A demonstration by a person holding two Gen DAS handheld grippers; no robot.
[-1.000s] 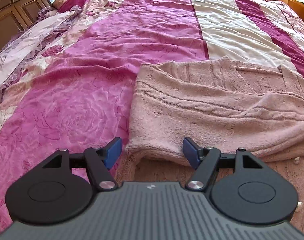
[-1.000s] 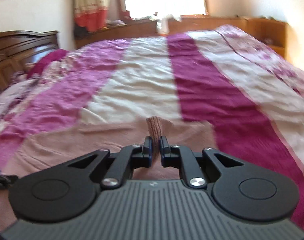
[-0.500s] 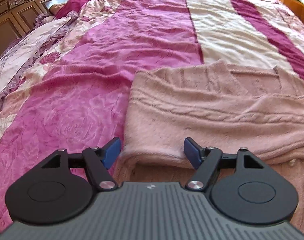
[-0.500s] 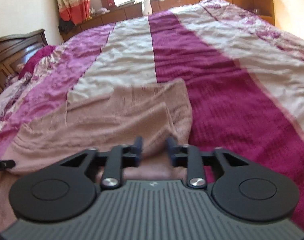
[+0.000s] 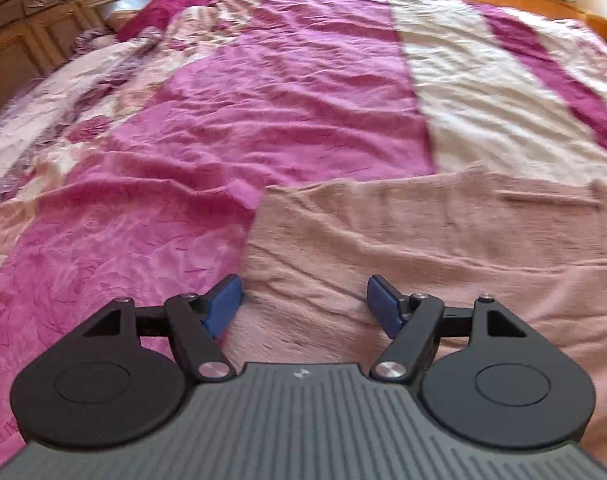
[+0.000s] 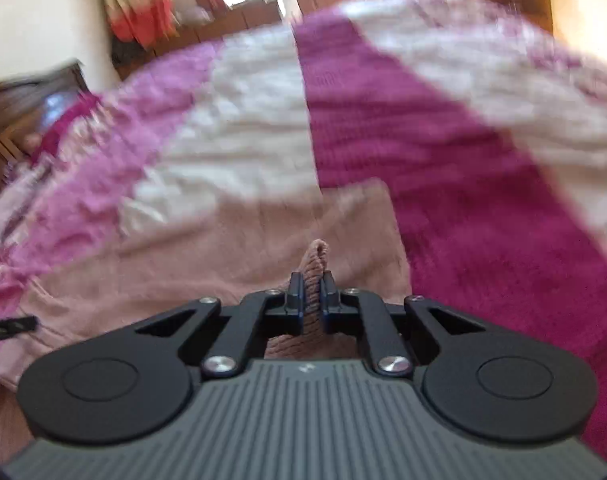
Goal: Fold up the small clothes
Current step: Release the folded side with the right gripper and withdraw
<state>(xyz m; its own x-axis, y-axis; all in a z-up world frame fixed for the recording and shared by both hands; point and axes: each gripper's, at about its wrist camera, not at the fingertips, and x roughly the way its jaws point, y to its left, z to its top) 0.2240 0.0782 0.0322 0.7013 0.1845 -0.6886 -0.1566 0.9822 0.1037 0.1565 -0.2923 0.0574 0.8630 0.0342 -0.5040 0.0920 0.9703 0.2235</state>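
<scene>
A dusty-pink knitted sweater (image 5: 423, 240) lies spread on the bed, partly folded over itself. My left gripper (image 5: 303, 300) hovers wide open over the sweater's left edge, its blue pads (image 5: 223, 304) apart with only flat knit below them. In the right wrist view the same sweater (image 6: 223, 248) reaches across the bed, and my right gripper (image 6: 310, 294) is shut on a pinched ridge of the pink knit that sticks up between the jaws. The picture is blurred by motion.
The bed is covered by a quilt in pink, cream and magenta stripes (image 5: 303, 112). A dark wooden headboard (image 5: 43, 12) stands at the far left. A window with curtains (image 6: 139, 4) and a wooden ledge run behind the bed.
The left gripper slid over the sweater's left edge, still open. The right gripper let go of the fold, opened, then shut again on a ridge of knit nearer the sweater's right edge.
</scene>
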